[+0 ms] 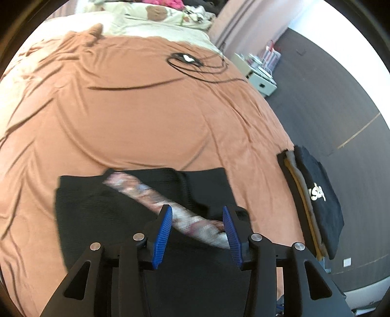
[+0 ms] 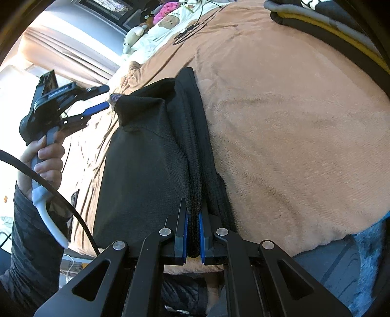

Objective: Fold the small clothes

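Observation:
A black mesh garment (image 1: 136, 209) lies on the orange bedspread (image 1: 146, 109), with a blurred, patterned pale strip (image 1: 146, 195) across it. My left gripper (image 1: 198, 214) is open just above the garment, its blue pads either side of that strip. In the right wrist view my right gripper (image 2: 193, 219) is shut on the near folded edge of the black garment (image 2: 146, 158). The left gripper (image 2: 103, 97) shows there at the garment's far raised corner, jaws apart.
A stack of folded clothes (image 1: 314, 195), black on top with white print, sits at the bed's right edge and shows in the right wrist view (image 2: 324, 19). A black cable (image 1: 195, 65) lies further up the bed. Pillows and soft toys (image 2: 136, 34) lie at the head.

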A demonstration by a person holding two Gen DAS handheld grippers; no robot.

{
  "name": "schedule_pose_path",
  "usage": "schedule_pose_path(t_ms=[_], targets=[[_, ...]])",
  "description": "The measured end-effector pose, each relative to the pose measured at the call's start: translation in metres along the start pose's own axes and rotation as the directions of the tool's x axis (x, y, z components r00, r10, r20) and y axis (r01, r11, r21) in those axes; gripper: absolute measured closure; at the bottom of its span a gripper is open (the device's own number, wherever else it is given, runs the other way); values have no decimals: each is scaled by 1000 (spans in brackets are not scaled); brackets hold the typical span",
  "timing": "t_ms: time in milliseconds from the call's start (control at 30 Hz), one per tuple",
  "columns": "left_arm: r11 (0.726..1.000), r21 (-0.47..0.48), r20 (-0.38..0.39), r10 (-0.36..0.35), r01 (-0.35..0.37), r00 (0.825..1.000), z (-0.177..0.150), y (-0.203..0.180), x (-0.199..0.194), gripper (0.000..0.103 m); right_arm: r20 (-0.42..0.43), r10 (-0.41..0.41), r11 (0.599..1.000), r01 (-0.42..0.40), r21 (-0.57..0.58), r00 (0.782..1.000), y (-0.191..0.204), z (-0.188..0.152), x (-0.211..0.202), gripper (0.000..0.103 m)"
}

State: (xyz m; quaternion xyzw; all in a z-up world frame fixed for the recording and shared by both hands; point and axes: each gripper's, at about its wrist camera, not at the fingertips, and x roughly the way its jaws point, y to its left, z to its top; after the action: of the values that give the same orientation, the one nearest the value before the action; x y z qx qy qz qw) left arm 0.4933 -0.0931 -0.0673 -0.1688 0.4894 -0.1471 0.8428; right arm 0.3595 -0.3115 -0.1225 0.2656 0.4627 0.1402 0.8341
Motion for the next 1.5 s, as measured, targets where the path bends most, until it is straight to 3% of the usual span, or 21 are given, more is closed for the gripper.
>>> schedule_pose_path(t_ms=[167,467,500,600,800,1167,1500], targets=[[999,-26,18,31,-31,999,-9,25,-15,57,-12,-7,1000,6,-2,1000,2,1,3,99],[999,-4,-76,37,-38,996,-33,35,14,57,-66,-13,999,10,-46,998,8,10,0,94],[999,-4,-80,36,-36,996,-35,36,17,57,-63,-20,998,16,-57,998,8,12,-4,85],[1000,-12,-92,24,-25,996,-39,37,24,58,-26,-48,995,46,-88,999,9,24,-17,48],[999,-14,-99,31,-33,995,-40,39,29,57,21,-116,980,118,-160,993,17,64,-11,47],[999,-29,-117,25,-28,993,-36,44,38,58,-33,-226,923,203,-325,974,38,139,73,47],[999,-30,-135,18,-22,991,-29,48,49,58,-96,-258,876,191,-442,962,62,175,134,47]])
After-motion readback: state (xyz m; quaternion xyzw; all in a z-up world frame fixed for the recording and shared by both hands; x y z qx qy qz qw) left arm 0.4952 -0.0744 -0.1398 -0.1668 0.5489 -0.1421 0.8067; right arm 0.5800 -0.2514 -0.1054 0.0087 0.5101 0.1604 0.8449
